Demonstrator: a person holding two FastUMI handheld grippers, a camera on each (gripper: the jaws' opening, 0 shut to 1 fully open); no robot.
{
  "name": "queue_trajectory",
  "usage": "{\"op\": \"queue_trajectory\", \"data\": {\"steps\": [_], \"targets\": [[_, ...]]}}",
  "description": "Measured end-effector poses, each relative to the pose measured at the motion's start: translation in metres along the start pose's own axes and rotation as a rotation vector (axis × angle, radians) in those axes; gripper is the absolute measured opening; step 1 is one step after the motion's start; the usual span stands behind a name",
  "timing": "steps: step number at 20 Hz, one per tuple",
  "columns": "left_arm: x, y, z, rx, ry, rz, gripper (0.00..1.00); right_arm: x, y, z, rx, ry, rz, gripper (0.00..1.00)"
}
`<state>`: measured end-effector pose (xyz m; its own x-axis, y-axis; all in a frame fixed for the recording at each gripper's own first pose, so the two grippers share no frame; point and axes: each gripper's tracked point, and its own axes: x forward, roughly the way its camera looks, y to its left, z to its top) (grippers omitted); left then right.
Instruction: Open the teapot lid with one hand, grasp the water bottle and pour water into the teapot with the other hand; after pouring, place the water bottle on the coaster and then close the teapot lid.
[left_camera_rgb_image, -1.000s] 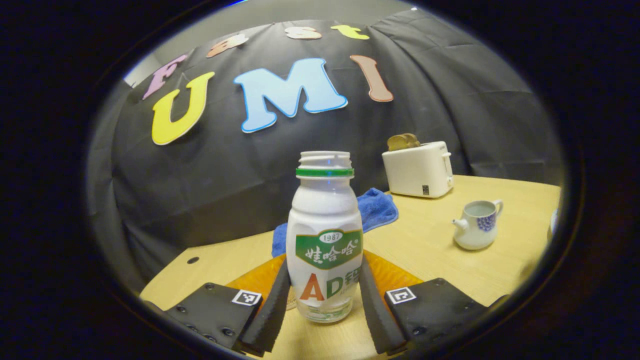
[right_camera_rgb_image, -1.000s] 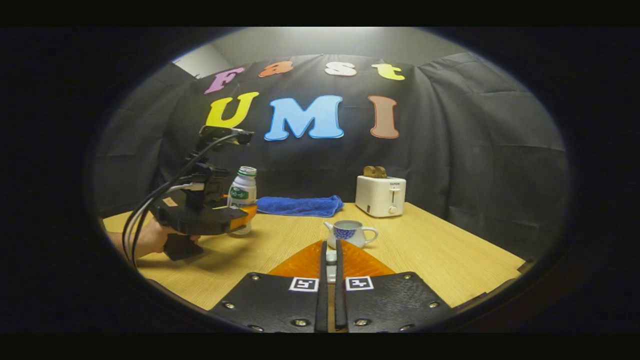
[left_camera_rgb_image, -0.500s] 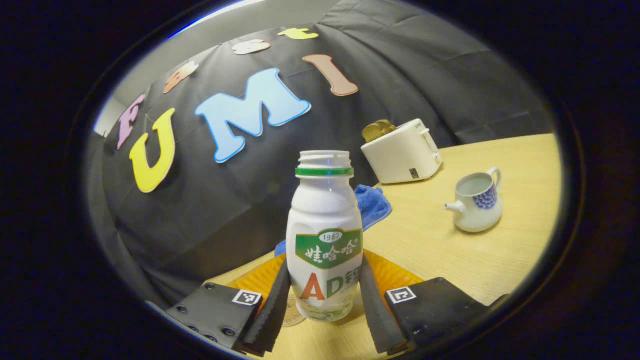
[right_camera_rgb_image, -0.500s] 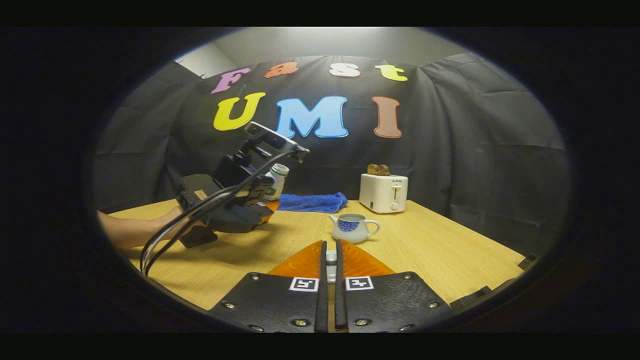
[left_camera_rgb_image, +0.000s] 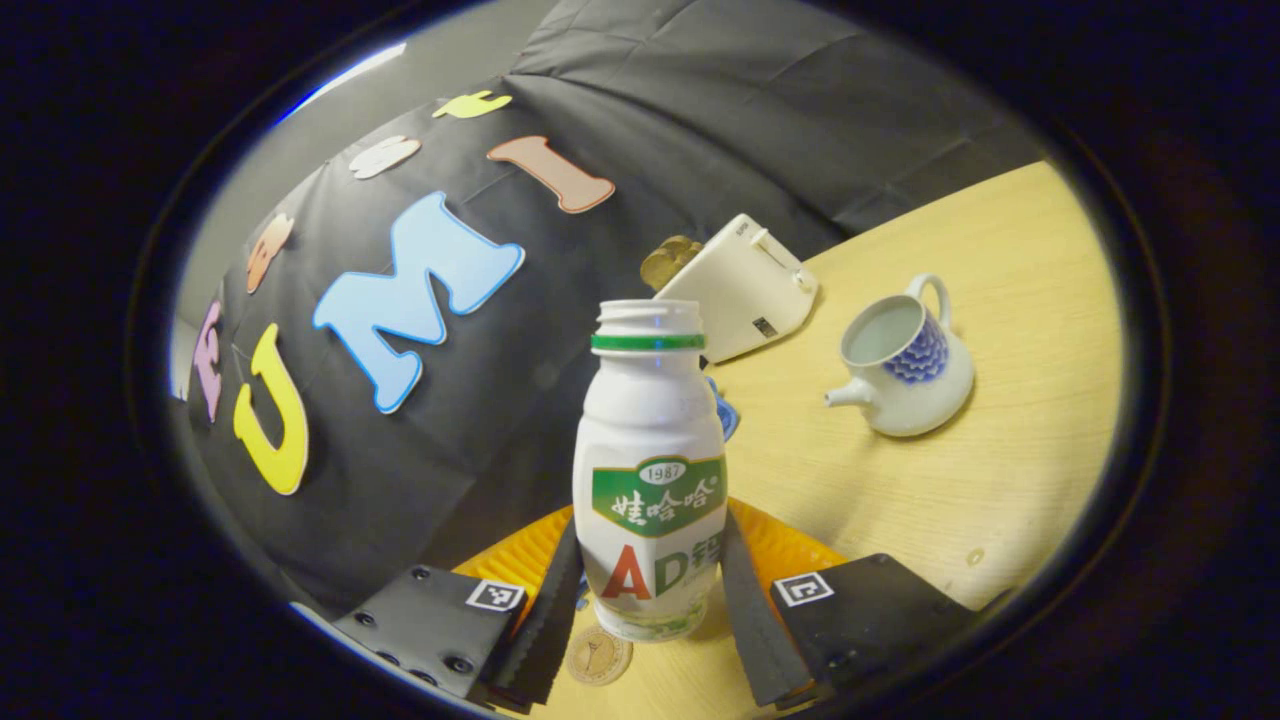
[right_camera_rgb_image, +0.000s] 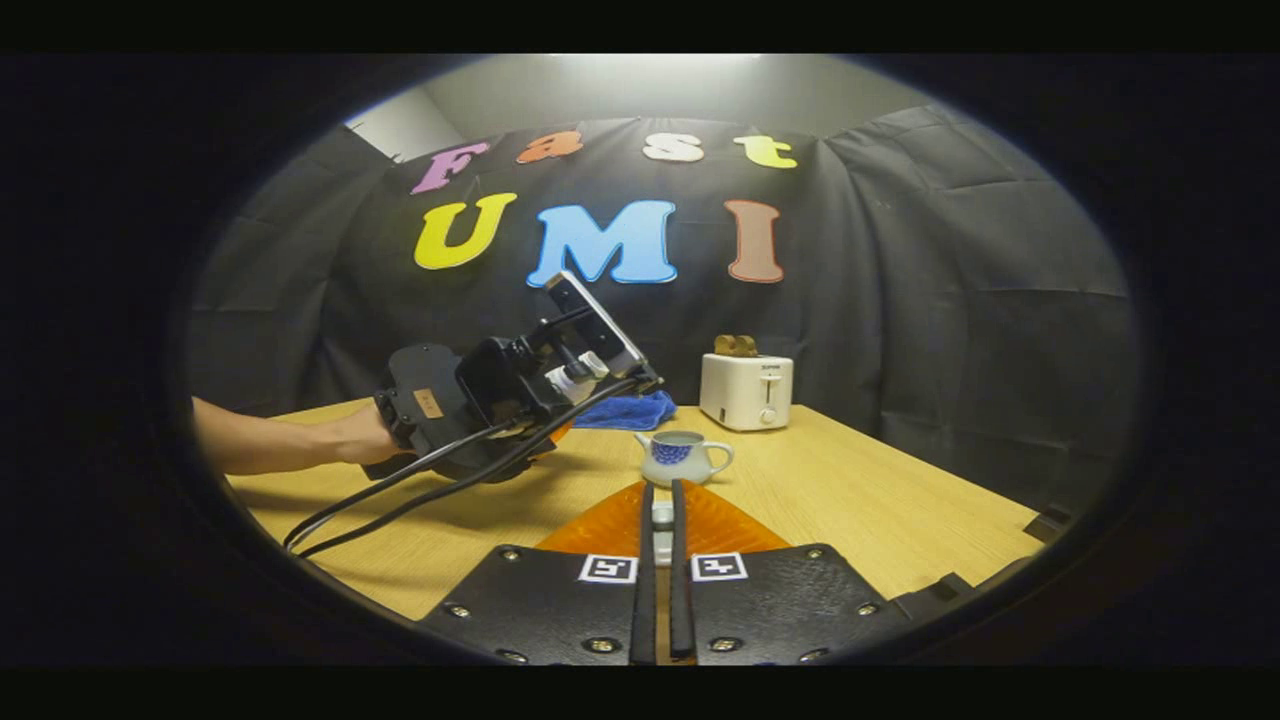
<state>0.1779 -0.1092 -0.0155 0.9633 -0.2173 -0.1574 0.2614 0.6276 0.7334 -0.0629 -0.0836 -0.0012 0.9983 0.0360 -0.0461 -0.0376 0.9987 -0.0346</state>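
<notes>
Wooden table (left_camera_rgb_image: 1000, 300) under dark cloth. Left gripper view: my left gripper (left_camera_rgb_image: 648, 610) clamps the uncapped water bottle (left_camera_rgb_image: 650, 480), lifted and tilted toward the open teapot (left_camera_rgb_image: 905, 365); coaster (left_camera_rgb_image: 598, 655) lies below.

Right gripper view: my right gripper (right_camera_rgb_image: 660, 580) is pinched on a small white piece, likely the lid (right_camera_rgb_image: 661, 516), hanging low before the teapot.

Step in hand: carrying to pour. Next I must centre the mouth over the opening.
</notes>
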Motion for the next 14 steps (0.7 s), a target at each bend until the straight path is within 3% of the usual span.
{"op": "queue_trajectory", "data": {"steps": [1, 2, 3, 13, 14], "targets": [[0.001, -0.001, 0.0, 0.015, 0.0, 0.0, 0.82, -0.002, -0.003, -0.001, 0.004, 0.001, -0.005, 0.05], [0.002, -0.003, 0.001, 0.039, 0.002, -0.003, 0.82, -0.003, -0.005, -0.002, 0.007, 0.003, -0.009, 0.22], [0.004, -0.004, 0.003, 0.061, 0.002, -0.005, 0.82, -0.003, -0.007, -0.003, 0.007, 0.006, -0.015, 0.05], [0.018, -0.016, 0.018, 0.329, -0.016, -0.025, 0.82, -0.005, -0.016, -0.003, 0.013, 0.007, -0.035, 0.05], [0.021, -0.017, 0.02, 0.348, -0.016, -0.025, 0.76, -0.005, -0.017, -0.004, 0.014, 0.008, -0.036, 0.0]]}}
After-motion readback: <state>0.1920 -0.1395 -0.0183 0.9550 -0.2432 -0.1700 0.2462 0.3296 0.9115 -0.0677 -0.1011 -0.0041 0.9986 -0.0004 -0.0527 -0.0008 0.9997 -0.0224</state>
